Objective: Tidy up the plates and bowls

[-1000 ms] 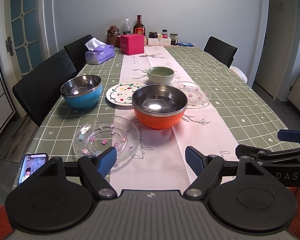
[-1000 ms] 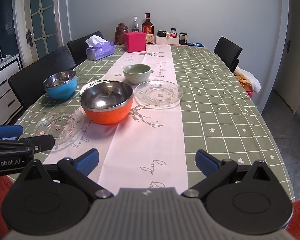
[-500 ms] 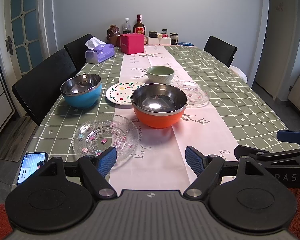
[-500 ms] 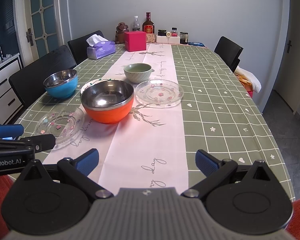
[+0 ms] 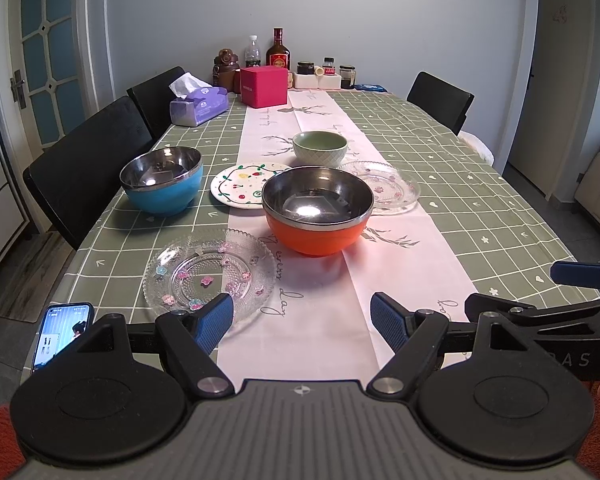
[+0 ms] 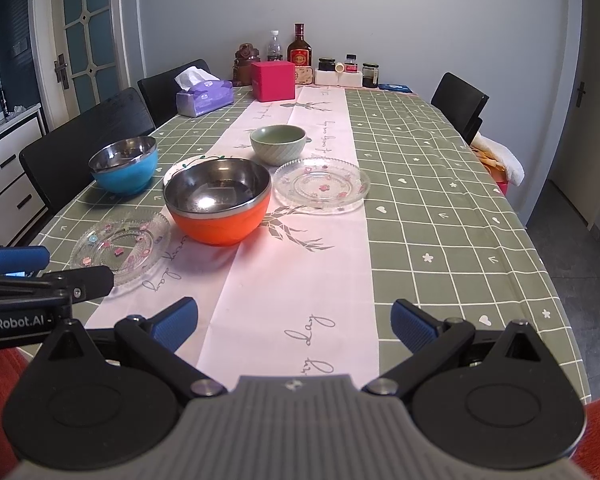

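Observation:
An orange steel-lined bowl [image 5: 317,213] [image 6: 219,200] sits on the pink runner. A blue steel-lined bowl [image 5: 162,179] [image 6: 125,164] stands to its left. A green ceramic bowl [image 5: 319,147] [image 6: 278,144] is behind. A clear glass plate with flowers [image 5: 210,274] [image 6: 120,245] lies near left, a second one [image 5: 382,187] [image 6: 321,185] at right, and a white painted plate [image 5: 247,185] [image 6: 180,168] between the bowls. My left gripper [image 5: 302,318] is open and empty at the near table edge, by the near glass plate. My right gripper [image 6: 294,322] is open and empty over the runner.
A phone [image 5: 62,334] lies at the near left corner. A tissue box [image 5: 198,106], a pink box [image 5: 264,86], bottles and jars [image 5: 278,54] stand at the far end. Black chairs [image 5: 88,160] [image 6: 460,106] line both sides.
Both grippers have drifted slightly forward and up, so the table appears a little closer. Nothing on the table has moved.

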`<state>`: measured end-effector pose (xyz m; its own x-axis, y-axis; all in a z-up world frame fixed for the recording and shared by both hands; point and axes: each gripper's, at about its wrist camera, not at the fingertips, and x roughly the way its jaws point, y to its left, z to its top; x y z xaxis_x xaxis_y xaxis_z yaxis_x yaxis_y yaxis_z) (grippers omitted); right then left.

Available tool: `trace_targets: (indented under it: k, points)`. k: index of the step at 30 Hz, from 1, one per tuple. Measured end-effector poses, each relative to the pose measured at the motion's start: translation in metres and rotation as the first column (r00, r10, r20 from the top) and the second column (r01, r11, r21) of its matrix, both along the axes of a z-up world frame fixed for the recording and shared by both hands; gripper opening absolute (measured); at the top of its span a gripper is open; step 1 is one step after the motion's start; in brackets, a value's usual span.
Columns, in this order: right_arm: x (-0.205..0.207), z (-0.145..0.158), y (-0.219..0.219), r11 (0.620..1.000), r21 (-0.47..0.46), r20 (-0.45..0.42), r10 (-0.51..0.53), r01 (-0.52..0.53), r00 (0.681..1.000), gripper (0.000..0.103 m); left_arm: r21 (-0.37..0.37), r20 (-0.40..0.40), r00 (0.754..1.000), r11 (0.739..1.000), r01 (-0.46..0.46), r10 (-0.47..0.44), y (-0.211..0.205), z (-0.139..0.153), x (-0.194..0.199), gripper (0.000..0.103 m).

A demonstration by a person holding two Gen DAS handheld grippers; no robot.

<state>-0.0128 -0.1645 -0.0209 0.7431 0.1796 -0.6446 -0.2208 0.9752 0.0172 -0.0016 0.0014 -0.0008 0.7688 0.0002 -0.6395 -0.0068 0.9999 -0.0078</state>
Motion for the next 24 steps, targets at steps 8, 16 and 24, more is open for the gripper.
trace_targets:
  k: [8, 16, 24]
  points:
    - [0.001, 0.001, -0.001, 1.0, -0.002, -0.004, 0.002, -0.002, 1.0, 0.1, -0.001, 0.0, 1.0, 1.0, -0.001, 0.001, -0.001, -0.001, -0.001, 0.092]
    - [0.002, 0.001, -0.001, 1.0, -0.004, -0.01, 0.003, -0.003, 1.0, 0.1, -0.004, -0.003, 1.0, 1.0, 0.002, -0.002, -0.002, -0.003, -0.001, 0.092]
    - [0.012, -0.004, -0.001, 1.0, -0.002, -0.026, 0.022, -0.022, 0.999, 0.1, -0.078, -0.025, 0.999, 0.997, 0.027, -0.029, 0.004, -0.01, 0.014, 0.089]
